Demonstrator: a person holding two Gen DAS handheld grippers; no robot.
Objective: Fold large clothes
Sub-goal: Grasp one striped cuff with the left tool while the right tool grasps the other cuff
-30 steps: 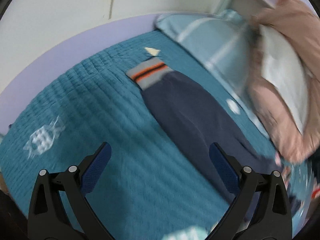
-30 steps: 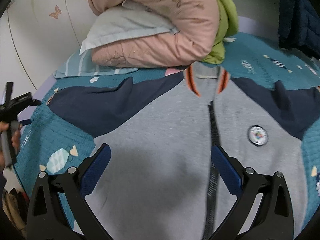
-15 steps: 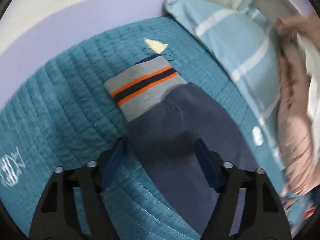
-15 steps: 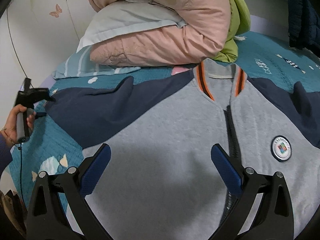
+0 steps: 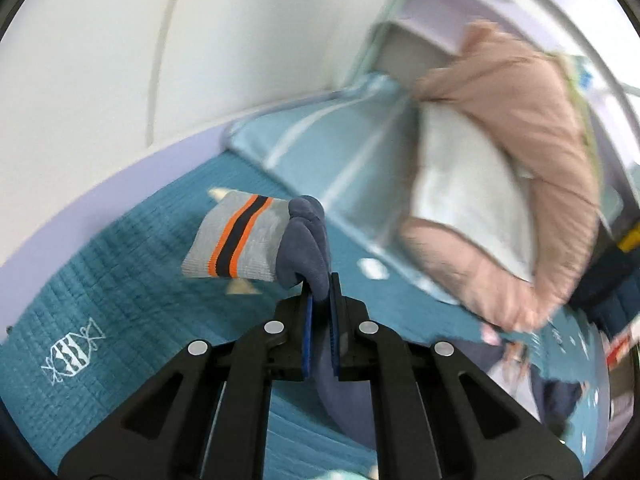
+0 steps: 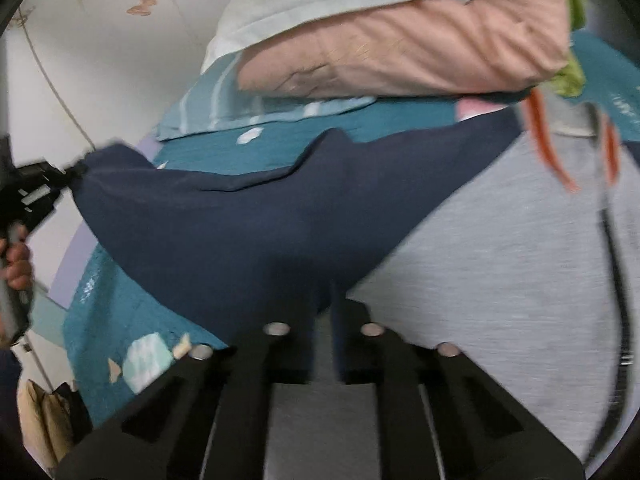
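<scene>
A grey jacket point(image 6: 500, 280) with navy sleeves and orange-striped collar lies front up on the teal bedspread point(image 5: 120, 280). My left gripper point(image 5: 320, 300) is shut on the navy sleeve point(image 5: 304, 248) just behind its grey cuff with orange and navy stripes point(image 5: 236, 240), holding it lifted above the bed. It also shows at the left edge of the right wrist view point(image 6: 36, 188), pulling the sleeve point(image 6: 240, 224) taut. My right gripper point(image 6: 322, 312) is shut on the jacket where the navy sleeve meets the grey body.
A pink quilt point(image 6: 400, 52) wrapped round a white pillow point(image 5: 460, 192) is piled at the head of the bed, with a light blue striped pillow point(image 5: 328, 148) beside it. The white wall point(image 5: 100, 60) runs along the bed's far side.
My left gripper closed on the sleeve near the cuff and lifted it off the bed. My right gripper came down and closed on the jacket at the shoulder.
</scene>
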